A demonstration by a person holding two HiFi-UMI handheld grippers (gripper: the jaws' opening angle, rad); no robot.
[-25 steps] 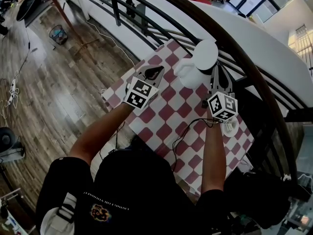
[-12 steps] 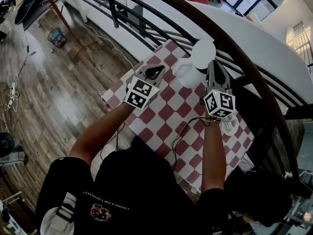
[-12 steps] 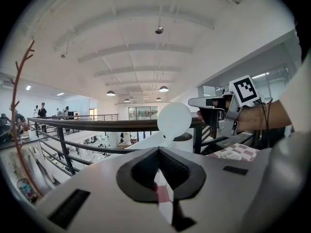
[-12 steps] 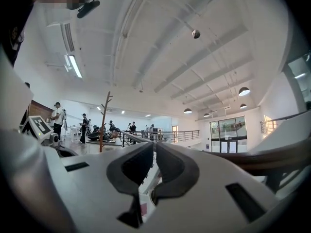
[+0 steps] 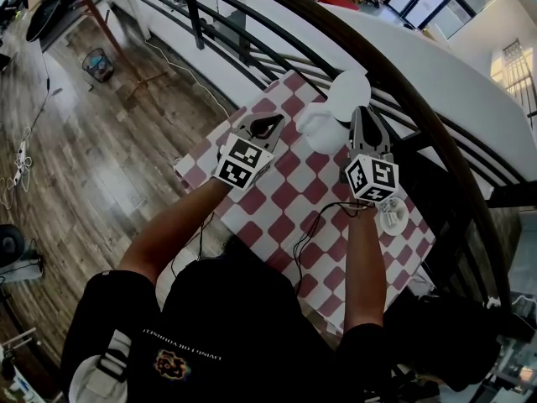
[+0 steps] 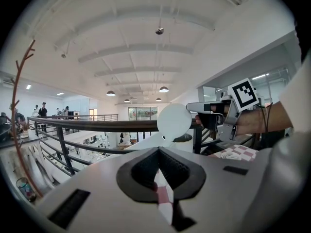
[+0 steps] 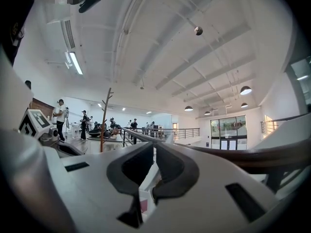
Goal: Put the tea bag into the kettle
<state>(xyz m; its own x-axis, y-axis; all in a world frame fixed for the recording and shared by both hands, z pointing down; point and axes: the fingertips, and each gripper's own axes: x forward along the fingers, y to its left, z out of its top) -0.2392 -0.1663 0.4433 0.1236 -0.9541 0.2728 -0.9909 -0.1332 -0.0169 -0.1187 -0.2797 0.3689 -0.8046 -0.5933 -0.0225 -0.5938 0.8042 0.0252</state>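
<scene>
**Right gripper** [image 7: 155, 148], pointing level. The jaws are drawn almost together on a thin white strip, taken here to be the tea bag [image 7: 147, 181] or its paper tag. Which part is pinched cannot be made out.

**Handling (a judgement).** The bag is very light, soft and limp. Its thin paper would tear if squeezed hard or dragged over a rim, and it will dangle and swing below the pads. The sounder hold is at the top seam or tag, so that the filled pouch hangs free and goes in first.

**Kettle.** In the head view the white kettle [image 5: 323, 128] stands just beside the jaw tips, with its round lid [image 5: 351, 91] swung up and back. The gripper is beside the body and near the opening, but not yet over it. In the left gripper view the mouth [image 6: 183, 138] shows as a dark oval under the raised lid. Whether it holds water or anything else cannot be seen.

**Left gripper** [image 6: 158, 152]. The jaw tips are met with nothing between them. It hangs over the red-and-white checked tablecloth [image 5: 289, 204], on the kettle's other side and apart from it.

**Other.** A small white dish-like thing [image 5: 393, 217] lies on the cloth near the right forearm. Its contents are too small to tell.
</scene>
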